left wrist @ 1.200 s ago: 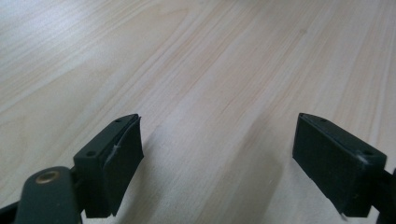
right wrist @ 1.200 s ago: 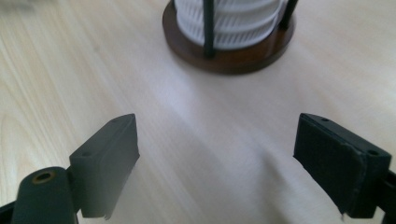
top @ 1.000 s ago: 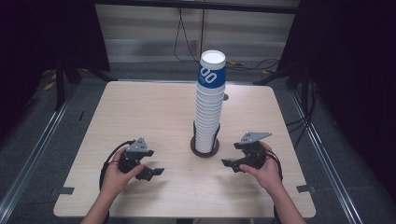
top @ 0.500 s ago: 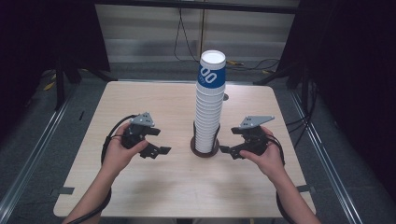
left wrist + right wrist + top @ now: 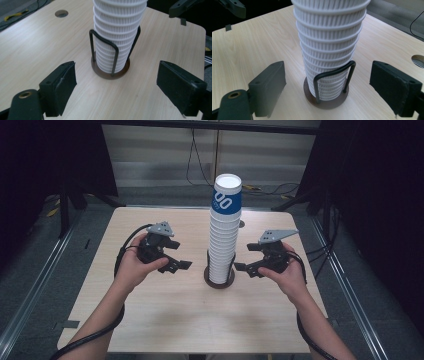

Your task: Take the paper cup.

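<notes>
Cup stack point(image 5: 224, 235) upright in wire holder point(image 5: 219, 274), frame centre, on the table point(image 5: 165, 320). Left gripper point(image 5: 175, 257) just left of the holder, right gripper point(image 5: 247, 257) just right. Both aimed at the stack's base, jaws wide open, empty, not touching it.

Ribbed white cups point(image 5: 115, 37) (plastic-looking), matt wooden table point(image 5: 165, 320).

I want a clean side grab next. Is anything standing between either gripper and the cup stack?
Nothing loose does. Bare table lies between each open gripper, left and right, and the cup stack. Only the holder's wire loops wrap its lowest cups.
</notes>
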Tool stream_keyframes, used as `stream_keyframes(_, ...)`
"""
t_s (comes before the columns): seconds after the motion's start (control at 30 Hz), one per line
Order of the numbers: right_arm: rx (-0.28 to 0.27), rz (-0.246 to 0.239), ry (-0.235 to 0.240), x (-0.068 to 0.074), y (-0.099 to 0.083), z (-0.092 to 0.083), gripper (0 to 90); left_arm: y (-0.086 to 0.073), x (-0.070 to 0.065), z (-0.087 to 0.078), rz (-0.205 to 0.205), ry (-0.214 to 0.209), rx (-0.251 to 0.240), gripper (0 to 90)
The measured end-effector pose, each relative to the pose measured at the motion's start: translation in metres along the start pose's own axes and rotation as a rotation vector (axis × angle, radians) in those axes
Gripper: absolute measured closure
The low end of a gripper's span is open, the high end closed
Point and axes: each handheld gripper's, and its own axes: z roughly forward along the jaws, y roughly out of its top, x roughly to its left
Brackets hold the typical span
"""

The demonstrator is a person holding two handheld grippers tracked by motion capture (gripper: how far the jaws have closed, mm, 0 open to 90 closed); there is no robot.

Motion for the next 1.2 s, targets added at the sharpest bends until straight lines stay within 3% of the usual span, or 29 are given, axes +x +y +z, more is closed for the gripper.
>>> stream_keyframes(0.07,0.007,-0.017,-0.018,-0.001,0.005,-0.002,12.4,0.009,-0.001,-0.003,0.015,-0.003,0.004,15.7)
stream_keyframes(0.3,-0.026,-0.021,-0.010,-0.005,0.024,-0.011,12.4,0.040,-0.003,-0.010,0.043,0.001,-0.003,15.7)
stream_keyframes(0.43,-0.038,-0.017,-0.008,-0.005,0.033,-0.014,12.4,0.056,-0.003,-0.012,0.015,-0.027,-0.041,15.7)
stream_keyframes(0.53,-0.048,-0.018,-0.009,-0.005,0.039,-0.016,12.3,0.067,-0.004,-0.012,0.029,-0.022,-0.043,15.7)
stream_keyframes(0.7,-0.074,-0.001,0.019,-0.006,0.048,-0.017,12.3,0.082,-0.004,-0.011,0.047,-0.018,-0.036,15.7)
stream_keyframes(0.93,-0.081,-0.011,0.006,-0.007,0.056,-0.019,12.3,0.098,-0.007,-0.007,0.056,-0.023,-0.054,15.7)
stream_keyframes(1.2,-0.095,-0.019,0.025,-0.005,0.066,-0.019,12.3,0.116,-0.006,-0.002,0.069,-0.028,-0.055,15.7)
